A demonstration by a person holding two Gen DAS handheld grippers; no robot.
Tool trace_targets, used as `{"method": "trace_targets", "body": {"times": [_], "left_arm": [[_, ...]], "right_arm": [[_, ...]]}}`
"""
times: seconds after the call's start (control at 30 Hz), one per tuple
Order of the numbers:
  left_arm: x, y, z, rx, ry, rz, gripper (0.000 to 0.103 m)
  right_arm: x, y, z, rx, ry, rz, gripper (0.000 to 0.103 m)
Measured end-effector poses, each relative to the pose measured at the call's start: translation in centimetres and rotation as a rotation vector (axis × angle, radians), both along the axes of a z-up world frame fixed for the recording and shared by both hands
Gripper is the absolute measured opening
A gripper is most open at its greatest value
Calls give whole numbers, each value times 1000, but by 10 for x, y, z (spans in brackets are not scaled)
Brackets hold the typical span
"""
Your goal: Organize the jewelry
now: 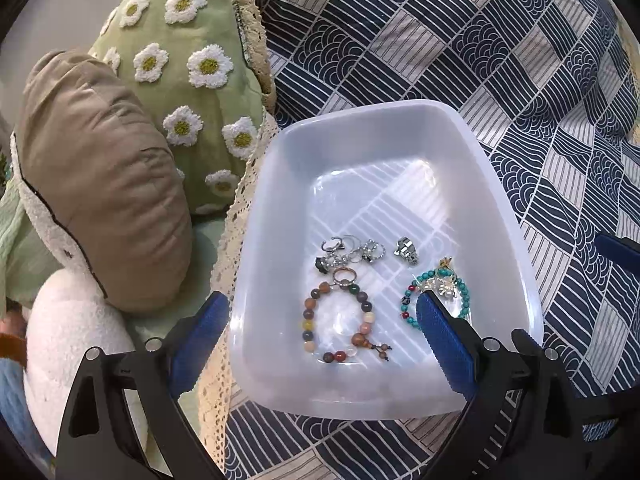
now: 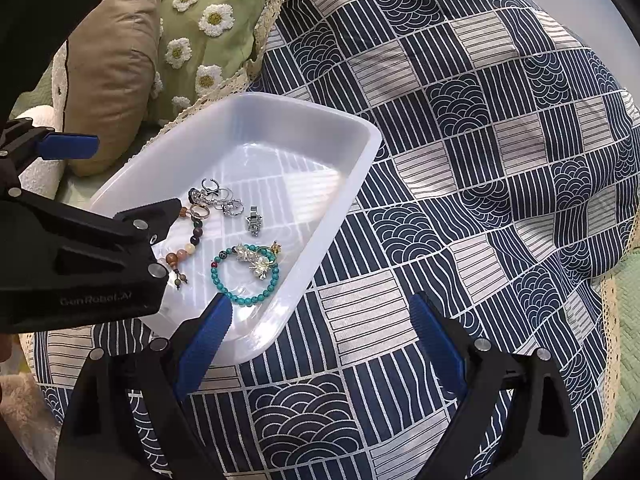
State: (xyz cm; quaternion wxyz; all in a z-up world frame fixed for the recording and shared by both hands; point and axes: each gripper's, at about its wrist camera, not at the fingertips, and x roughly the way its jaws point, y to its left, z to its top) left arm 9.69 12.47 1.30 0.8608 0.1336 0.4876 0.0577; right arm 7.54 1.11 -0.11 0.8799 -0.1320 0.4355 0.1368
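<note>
Two bracelets (image 1: 347, 322) lie flat in the tray (image 1: 400, 120), seemingly lengthwise; both grippers (image 1: 322, 320) (image 2: 320, 328) gape, released.

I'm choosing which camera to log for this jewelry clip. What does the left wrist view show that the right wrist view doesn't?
Only the left wrist view shows the whole multicolor bead bracelet; in the right wrist view the left gripper's body hides part of it. Only the right wrist view shows the green fabric at the bed's right edge. Both share the white tray, turquoise bracelet, rings, daisy pillow and patterned quilt.
</note>
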Motion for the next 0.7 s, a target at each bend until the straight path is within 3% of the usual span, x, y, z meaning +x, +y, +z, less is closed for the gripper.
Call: {"method": "trace_targets", "body": {"times": [0.13,0.27,0.43,0.57,0.7], "left_arm": [[-4,-4,10,-39,-37,-17,91],[-19,-15,45,-111,-213,-30,91],[-36,-40,78,-112,-393,-76,91],[-44,-66,94,-124,-468,-122,91],[-49,-91,100,-136,-497,-157,91]], "right_arm": [[0,-5,11,3,-36,-10,89],[3,-19,32,2,-101,-44,91],[4,-60,62,33,-239,-141,94],[-2,-96,77,28,-326,-197,97],[-8,-133,84,63,-325,-249,97]]}}
